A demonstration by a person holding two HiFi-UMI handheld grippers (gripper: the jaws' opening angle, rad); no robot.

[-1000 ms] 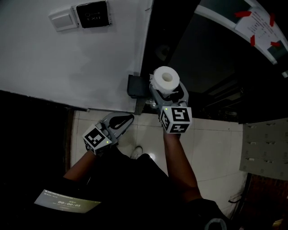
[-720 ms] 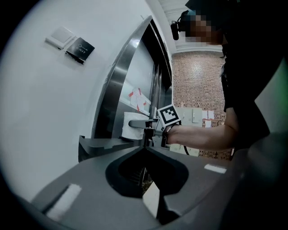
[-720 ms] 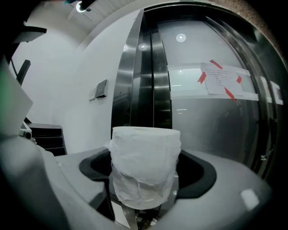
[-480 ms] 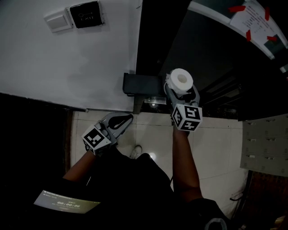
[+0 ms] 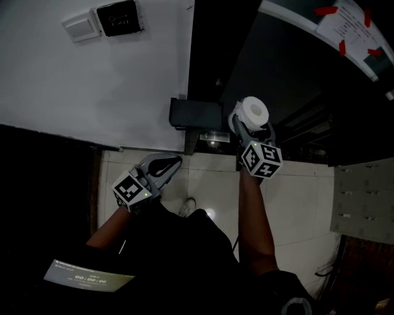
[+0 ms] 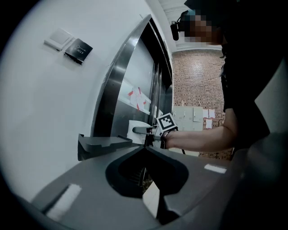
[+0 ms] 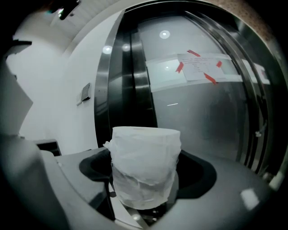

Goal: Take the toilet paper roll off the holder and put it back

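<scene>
The white toilet paper roll [image 5: 253, 112] stands upright between the jaws of my right gripper [image 5: 252, 125], which is shut on it. In the right gripper view the roll [image 7: 145, 166] fills the gap between the jaws, its wrap a bit loose. The dark holder [image 5: 196, 115] is fixed to the wall corner, just left of the roll and apart from it. My left gripper [image 5: 168, 163] hangs lower left, shut and holding nothing. From the left gripper view, the holder [image 6: 101, 144] juts out from the wall, with the roll [image 6: 136, 127] beyond it.
A white switch plate [image 5: 80, 26] and a black plate [image 5: 120, 17] sit high on the white wall. A dark metal lift door [image 5: 295, 74] carries a notice taped in red [image 5: 351, 31]. Grey lockers [image 5: 363, 203] stand at the right over a tiled floor [image 5: 295, 197].
My right gripper has carried the roll to the right and slightly down, away from the holder. The left gripper has stayed where it was.
</scene>
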